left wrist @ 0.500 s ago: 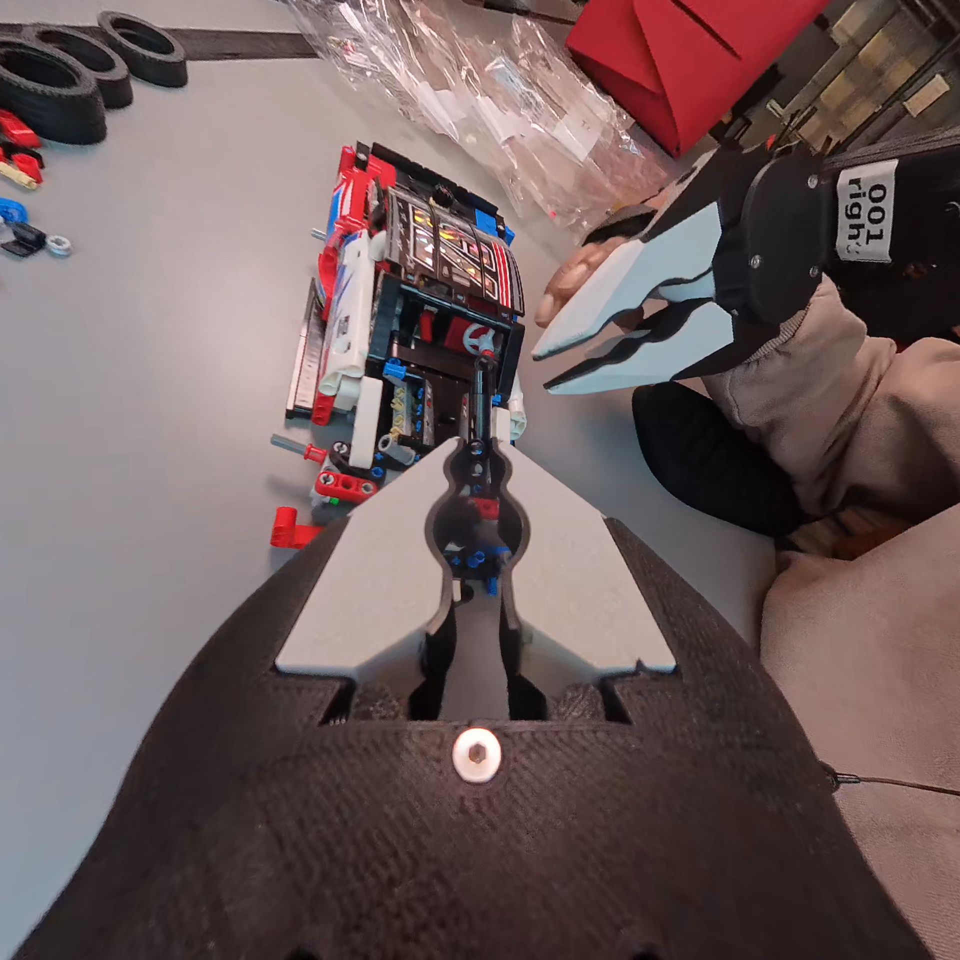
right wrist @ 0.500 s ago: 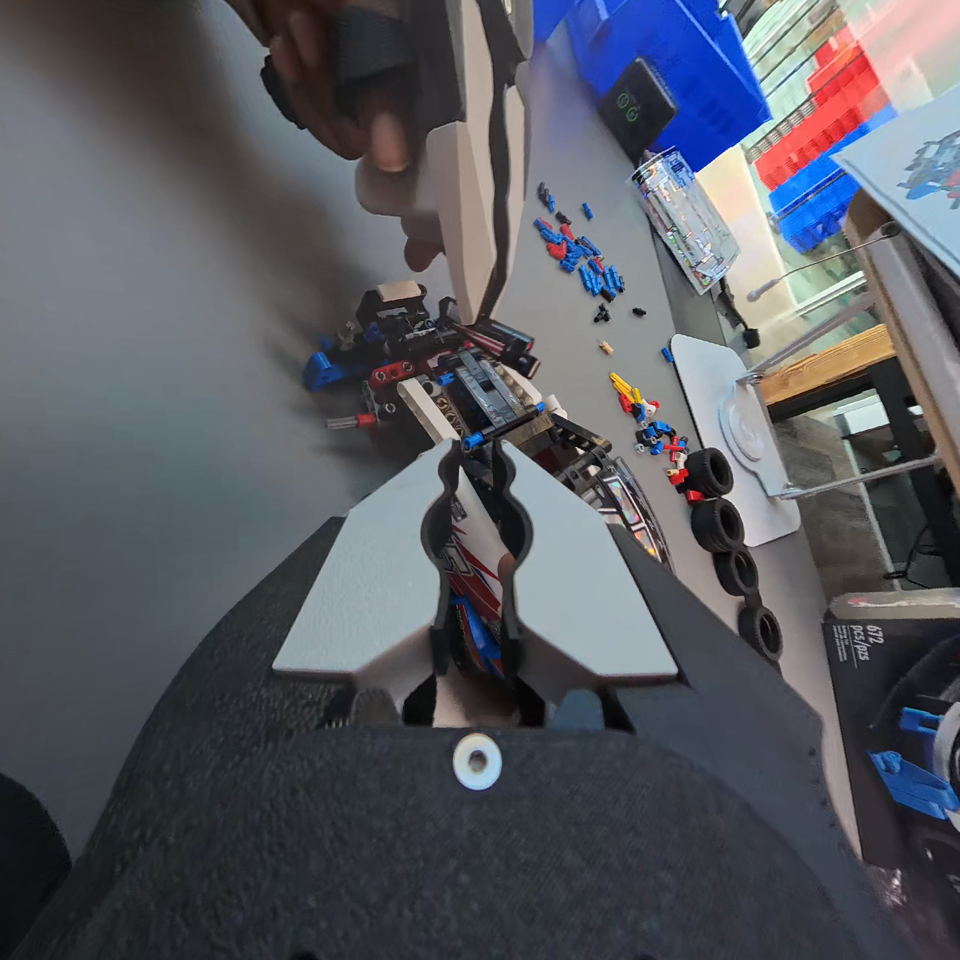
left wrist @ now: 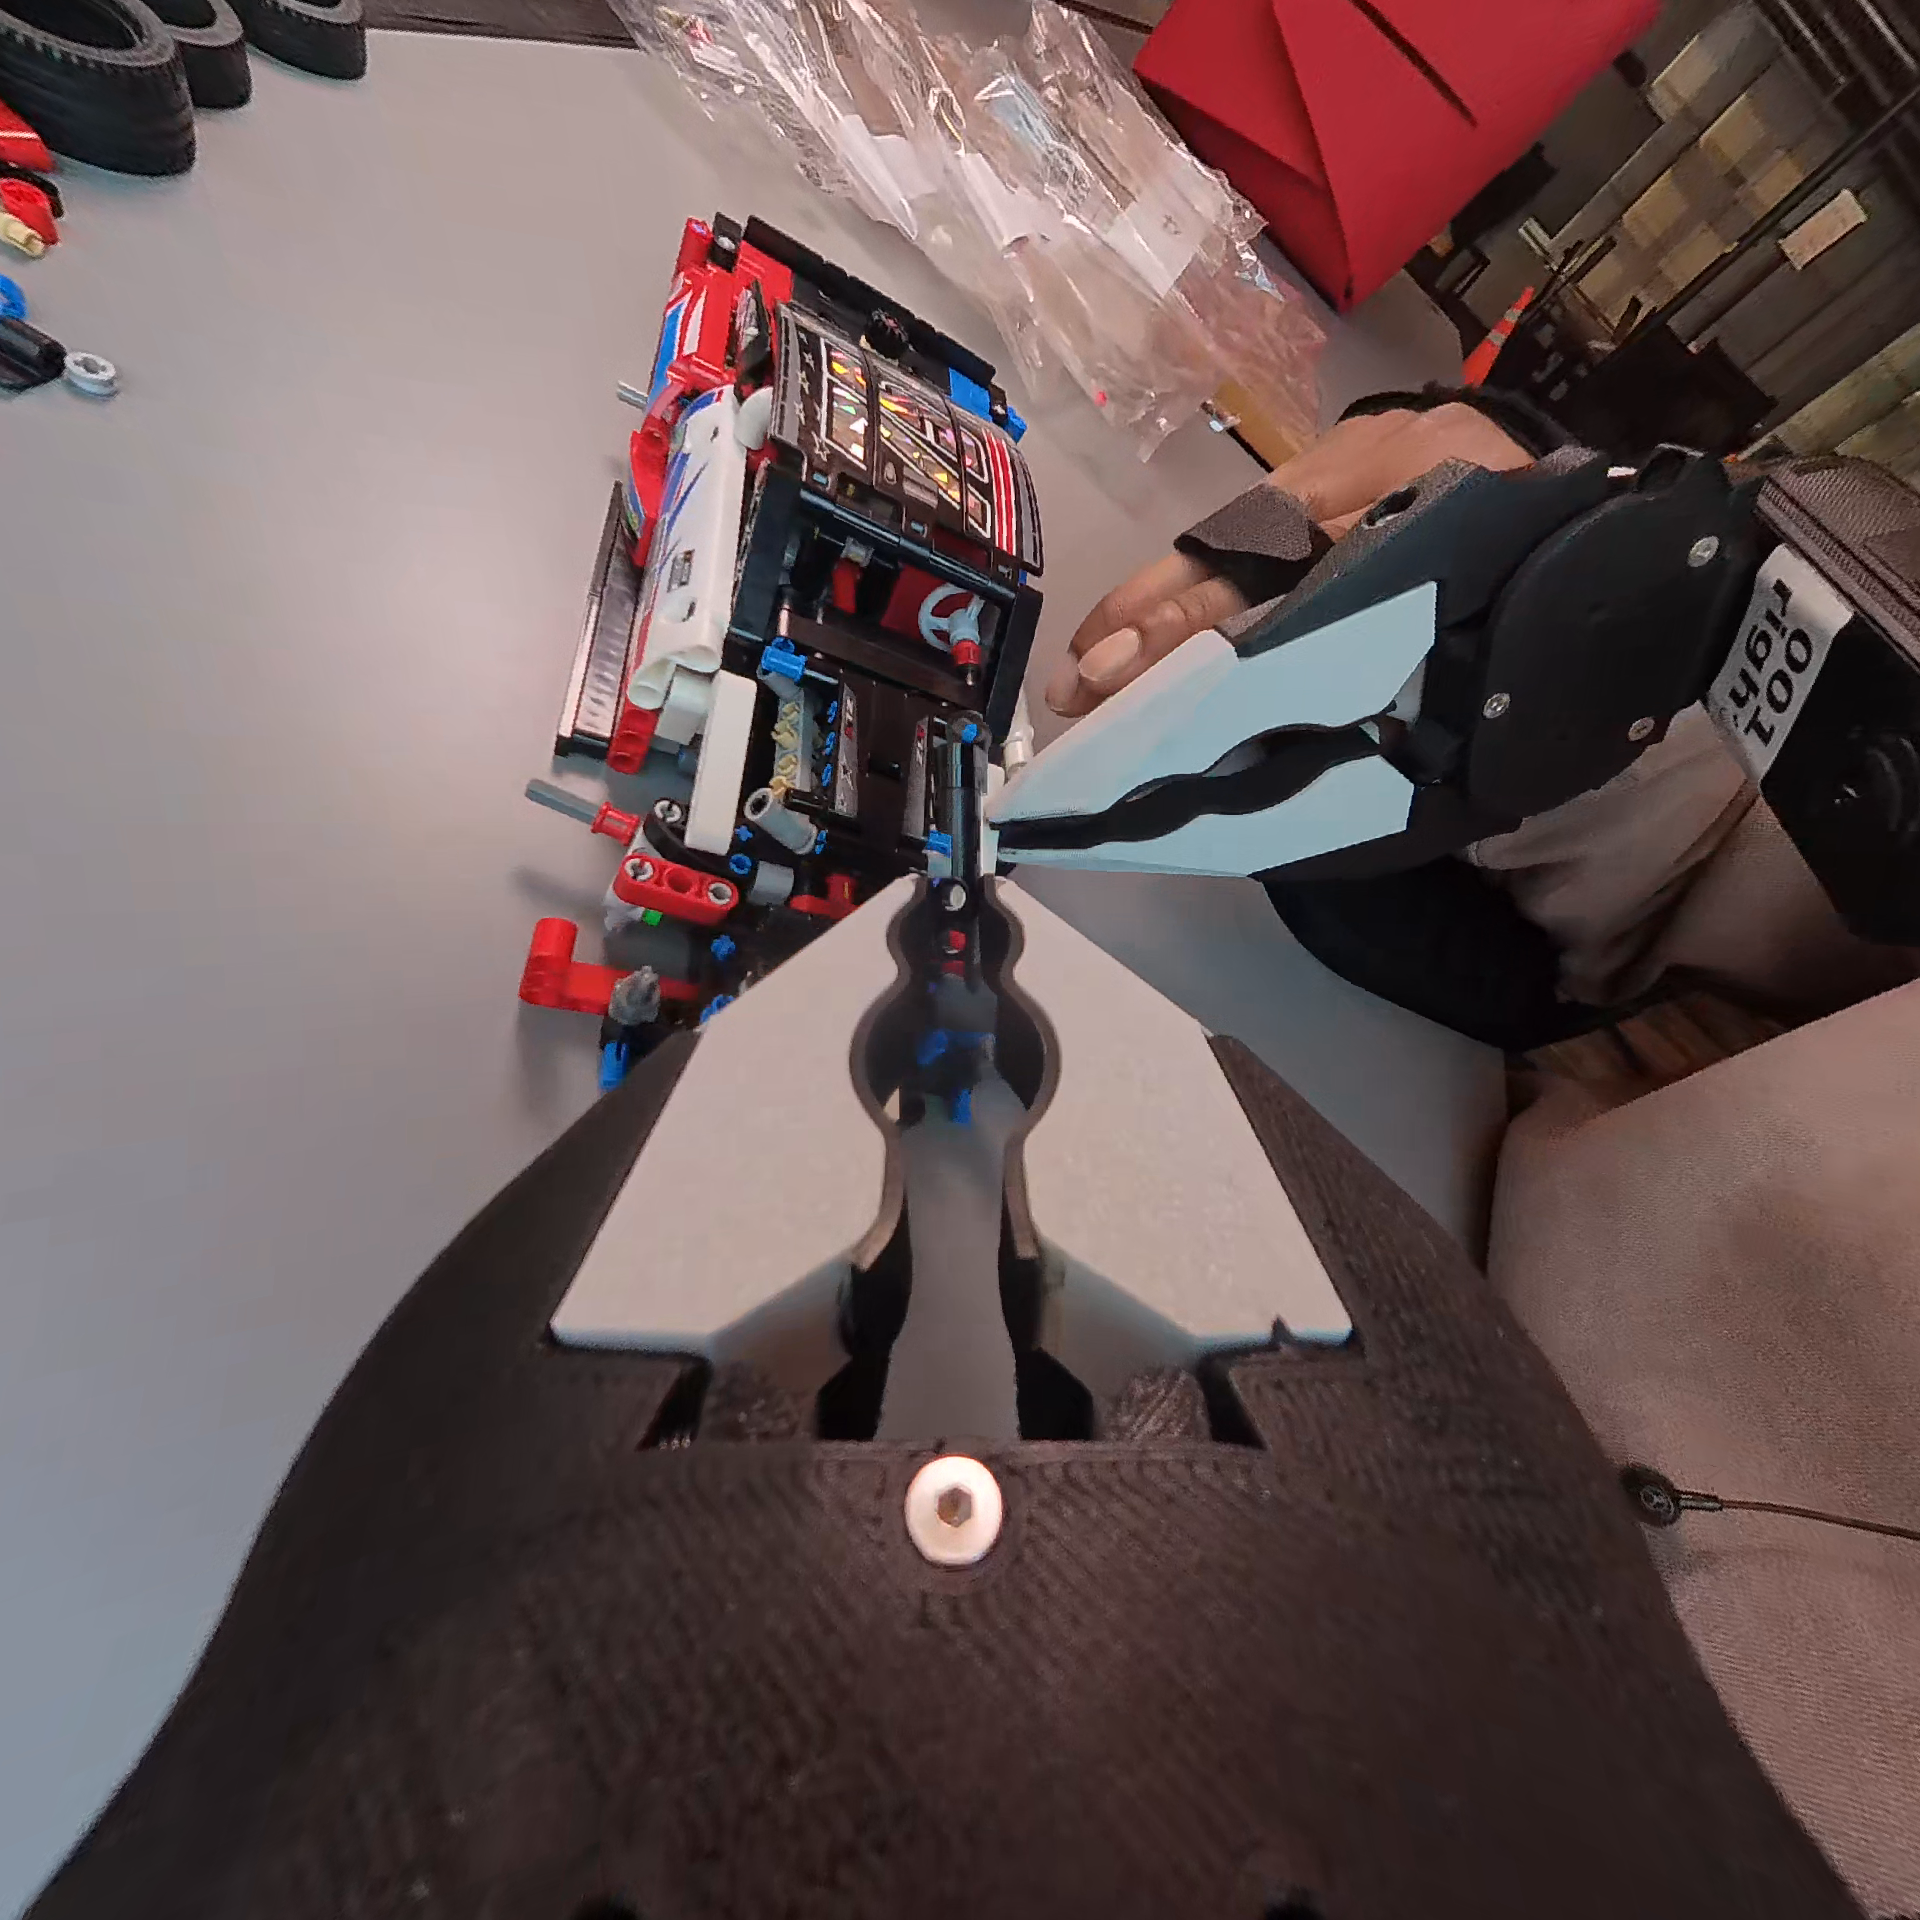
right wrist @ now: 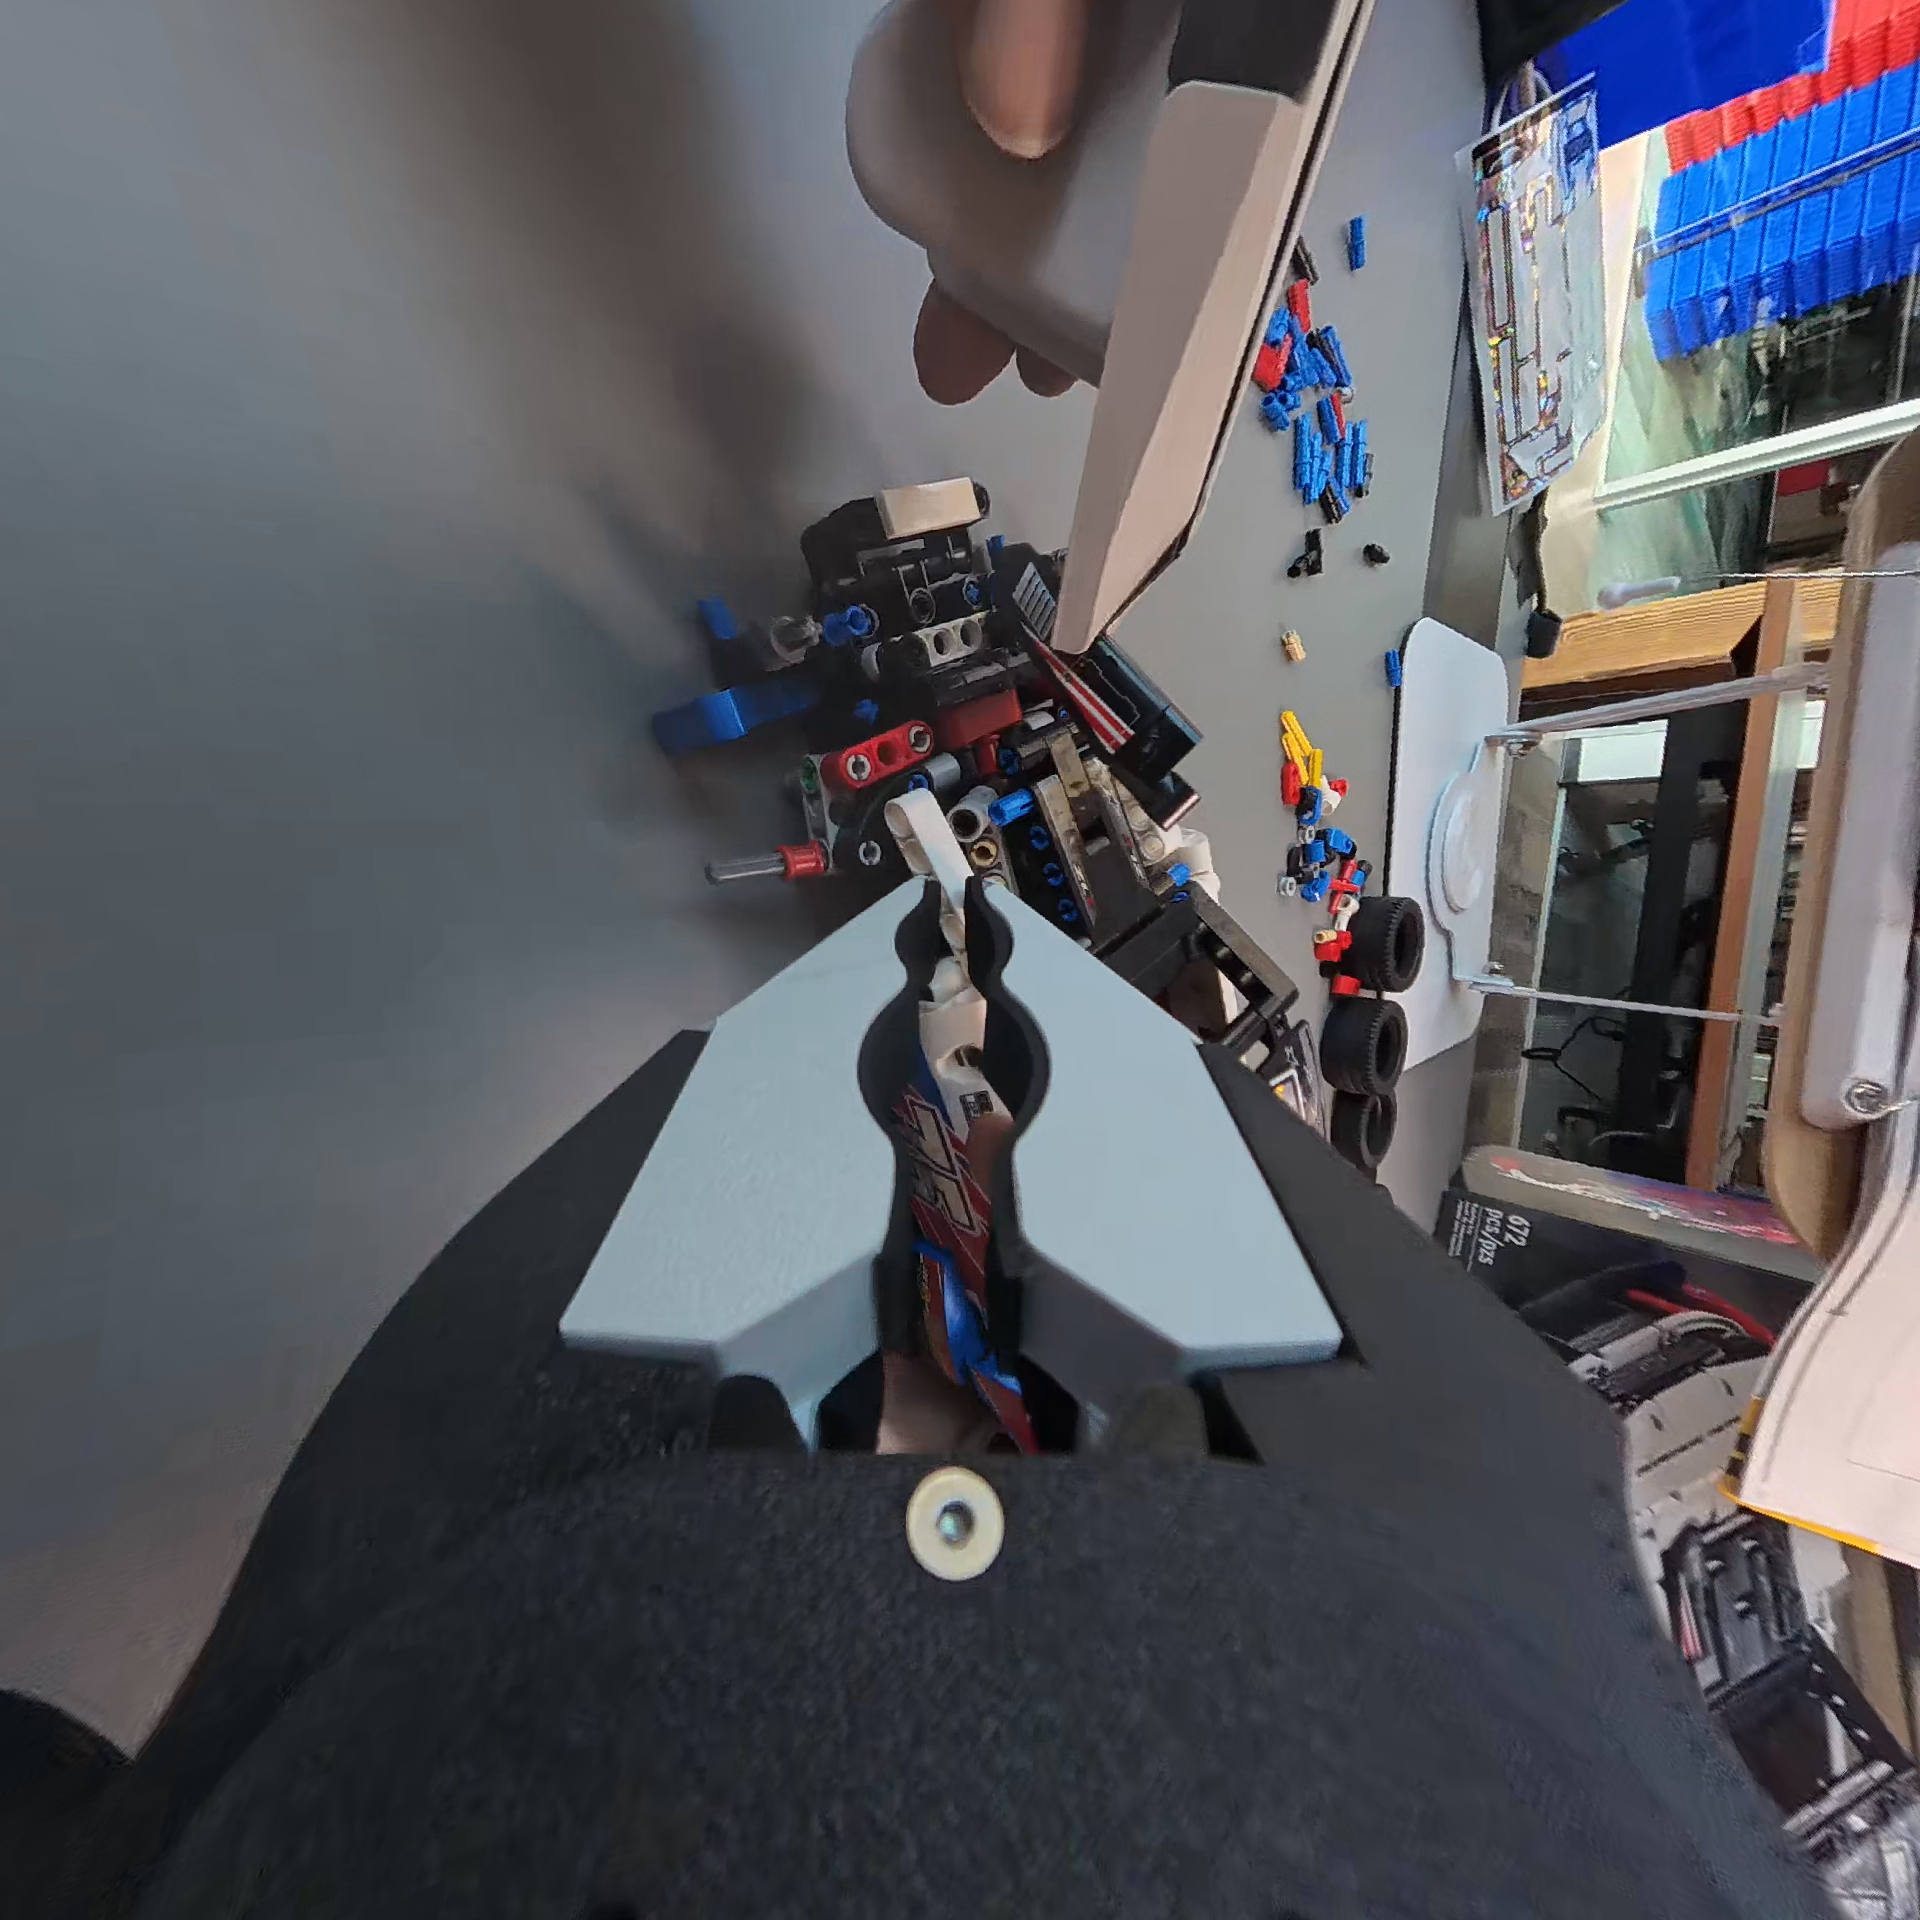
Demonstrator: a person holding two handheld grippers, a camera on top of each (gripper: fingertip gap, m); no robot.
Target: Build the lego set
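1. Left gripper is nearly closed, tips pinching a thin black rod at the near end of the lego car; the rod's lower end is hidden between the fingers.
2. Right gripper comes in from the side, jaws narrow, tips right beside that rod; whether they grip anything, I cannot tell.
3. The car lies on the grey table, its underside out of sight.
4. Black tyres are cut off at the frame's corner.

Blk textured gripper body – grey fingers, white screw
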